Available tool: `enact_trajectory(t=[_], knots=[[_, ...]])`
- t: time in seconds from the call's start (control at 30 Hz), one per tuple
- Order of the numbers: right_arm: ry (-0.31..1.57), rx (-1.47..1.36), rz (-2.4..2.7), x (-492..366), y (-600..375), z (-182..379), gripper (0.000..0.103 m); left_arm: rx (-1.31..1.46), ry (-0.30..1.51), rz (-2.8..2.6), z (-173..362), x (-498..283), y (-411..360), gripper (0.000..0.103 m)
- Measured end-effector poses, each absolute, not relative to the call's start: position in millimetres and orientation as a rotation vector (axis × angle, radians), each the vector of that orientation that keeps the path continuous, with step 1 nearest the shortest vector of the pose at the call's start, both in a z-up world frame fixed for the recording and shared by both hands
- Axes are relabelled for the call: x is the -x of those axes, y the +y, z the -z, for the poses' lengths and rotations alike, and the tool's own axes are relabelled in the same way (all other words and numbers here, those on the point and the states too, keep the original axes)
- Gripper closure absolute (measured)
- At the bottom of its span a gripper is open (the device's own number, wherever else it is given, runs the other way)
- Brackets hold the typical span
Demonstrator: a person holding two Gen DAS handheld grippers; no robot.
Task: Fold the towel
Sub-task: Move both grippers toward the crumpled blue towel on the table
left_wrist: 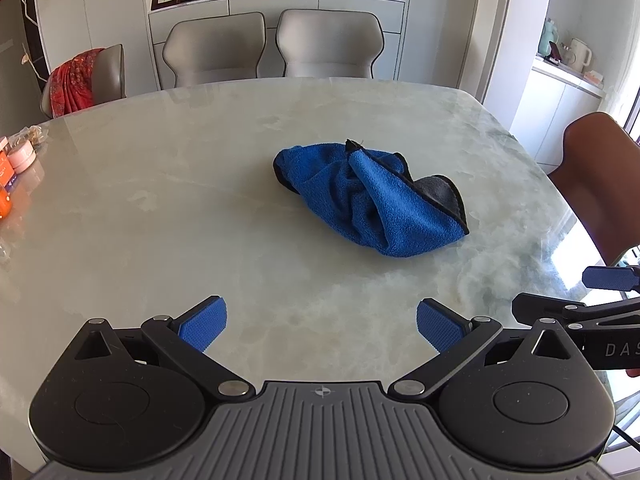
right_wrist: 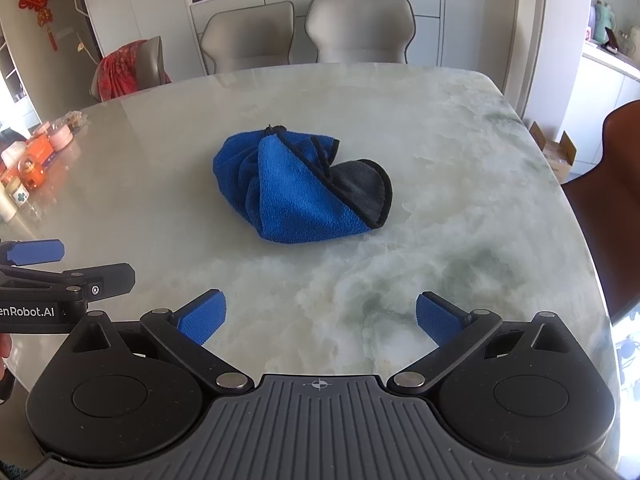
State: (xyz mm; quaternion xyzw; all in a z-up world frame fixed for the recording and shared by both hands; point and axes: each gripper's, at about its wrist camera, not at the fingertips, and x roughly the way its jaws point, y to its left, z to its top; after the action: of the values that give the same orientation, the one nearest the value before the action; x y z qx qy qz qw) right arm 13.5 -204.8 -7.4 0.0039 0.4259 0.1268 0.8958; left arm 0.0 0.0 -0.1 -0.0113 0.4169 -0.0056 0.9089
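A glossy marble dining table [left_wrist: 160,200] holds a crumpled blue towel [left_wrist: 372,196] at its centre. The left gripper [left_wrist: 322,322] and right gripper [right_wrist: 320,318] hover nearby, spread wide, empty. Pinching bunched layers could fold it crooked.

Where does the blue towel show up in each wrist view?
Left wrist: the blue towel lies crumpled right of centre on the marble table.
Right wrist: the blue towel lies near centre, slightly left.
Shared landmark: the two grey chairs behind the table's far edge.
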Motion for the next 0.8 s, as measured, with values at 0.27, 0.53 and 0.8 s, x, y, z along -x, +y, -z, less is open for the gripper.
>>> enact_trajectory(t=[0.27,0.53,0.8], knots=[[0.882,0.002,-0.259,-13,-202,5,0.000,0.003,0.868,0.004,4,-1,-2,0.000],[0.900,0.014,-0.258,-15,-202,5,0.000,-0.001,0.914,0.008,10,-8,0,0.000],[0.919,0.008,-0.256,-21,-202,6,0.000,-0.001,0.926,0.011,14,-12,3,0.000]])
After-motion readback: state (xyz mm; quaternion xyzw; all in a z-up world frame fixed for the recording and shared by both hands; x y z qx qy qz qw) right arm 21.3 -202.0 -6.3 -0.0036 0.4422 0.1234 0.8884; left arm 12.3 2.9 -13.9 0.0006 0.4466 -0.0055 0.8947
